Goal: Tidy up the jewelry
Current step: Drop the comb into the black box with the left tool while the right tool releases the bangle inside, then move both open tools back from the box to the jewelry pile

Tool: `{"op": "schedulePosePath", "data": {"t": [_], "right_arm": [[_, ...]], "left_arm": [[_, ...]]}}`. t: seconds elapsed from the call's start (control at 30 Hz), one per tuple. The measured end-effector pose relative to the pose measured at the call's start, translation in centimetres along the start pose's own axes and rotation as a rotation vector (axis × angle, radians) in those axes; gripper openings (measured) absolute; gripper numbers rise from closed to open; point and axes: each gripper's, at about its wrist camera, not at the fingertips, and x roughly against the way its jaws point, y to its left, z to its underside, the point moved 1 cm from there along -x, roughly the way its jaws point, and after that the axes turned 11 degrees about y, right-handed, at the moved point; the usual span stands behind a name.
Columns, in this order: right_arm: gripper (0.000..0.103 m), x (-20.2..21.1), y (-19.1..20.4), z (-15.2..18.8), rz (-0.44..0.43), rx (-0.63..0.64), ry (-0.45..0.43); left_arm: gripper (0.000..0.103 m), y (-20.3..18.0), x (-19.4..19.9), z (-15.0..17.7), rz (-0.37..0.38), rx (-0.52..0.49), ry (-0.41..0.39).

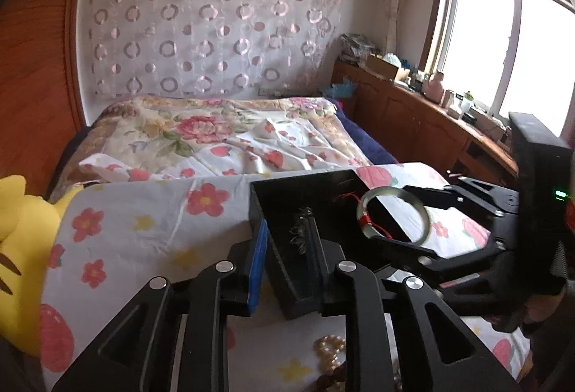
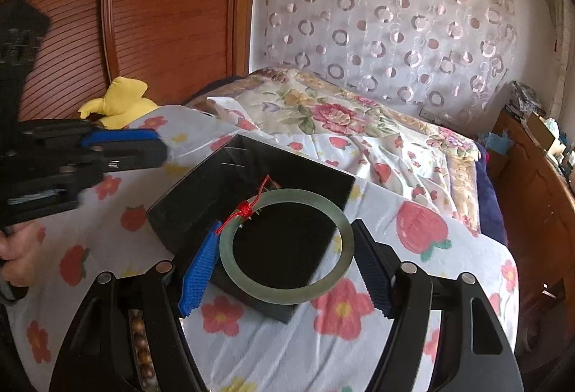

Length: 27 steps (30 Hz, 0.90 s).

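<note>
A black open jewelry box (image 2: 230,190) sits on the floral cloth. My right gripper (image 2: 287,255) is shut on a pale green jade bangle (image 2: 337,215) with a red cord knot, and holds it just above the box's near corner. In the left wrist view the bangle (image 1: 363,208) hangs over the box's right side. My left gripper (image 1: 287,269) is shut on the box's near-left wall (image 1: 284,269), with its blue pad (image 1: 258,269) on the outside. A dark chain (image 1: 300,233) lies inside the box.
Pearl and brown bead strands (image 1: 329,352) lie on the cloth (image 1: 143,241) below my left gripper; brown beads (image 2: 138,331) also show under my right gripper. A yellow plush toy (image 1: 21,241) sits at the left. The bed (image 1: 215,136) lies behind and wooden cabinets (image 1: 413,115) stand at the right.
</note>
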Motion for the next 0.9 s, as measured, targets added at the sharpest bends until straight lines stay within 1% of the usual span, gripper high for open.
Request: {"op": "schedulePosePath", "data": {"t": [0.07, 0.13, 0.2, 0.27, 0.33, 0.47, 0.53, 0.57, 0.7, 0.73, 0.83, 0.9], "right_arm": [[0.074, -0.7, 0.3, -0.4, 0.001, 0.006, 0.015], [0.074, -1.5, 0.7, -0.8, 0.006, 0.016, 0.032], [0.074, -2.1, 0.9, -1.0, 0.007, 0.020, 0.046], [0.074, -2.5, 1.1, -1.1, -0.002, 0.016, 0.061], [0.074, -2.7, 1.2, -1.2, -0.011, -0.002, 0.080], [0.074, -2.3, 1.9, -1.1, -0.034, 0.001, 0.077], [0.074, -2.6, 2.1, -1.2, -0.016, 0.010, 0.087], [0.075, -2.8, 2.1, -1.2, -0.012, 0.009, 0.091], [0.075, -3.2, 1.8, -1.2, -0.011, -0.011, 0.101], [0.075, -3.2, 1.7, -1.2, -0.013, -0.014, 0.100], [0.085, -2.5, 1.4, -1.1, -0.011, -0.023, 0.073], [0.085, -1.9, 1.0, -1.1, -0.024, -0.029, 0.060]], "left_arm": [[0.023, 0.4, 0.6, 0.2, -0.001, 0.003, -0.010], [0.033, 0.8, 1.2, 0.7, -0.009, 0.007, -0.020], [0.038, 1.1, 1.7, 1.3, -0.023, 0.002, -0.030], [0.040, 1.3, 1.9, 1.7, -0.031, -0.005, -0.032], [0.048, 1.4, 2.1, 2.0, -0.045, -0.012, -0.036], [0.052, 1.7, 2.4, 2.7, -0.039, -0.009, -0.044], [0.060, 1.7, 2.5, 2.9, -0.043, -0.010, -0.048], [0.062, 1.7, 2.5, 3.0, -0.048, -0.012, -0.053], [0.083, 1.3, 3.1, 3.4, -0.072, -0.016, -0.078], [0.085, 1.2, 3.4, 3.6, -0.078, -0.019, -0.089], [0.089, 1.1, 3.7, 4.1, -0.097, -0.030, -0.095], [0.090, 1.0, 3.8, 4.5, -0.099, -0.030, -0.095]]}}
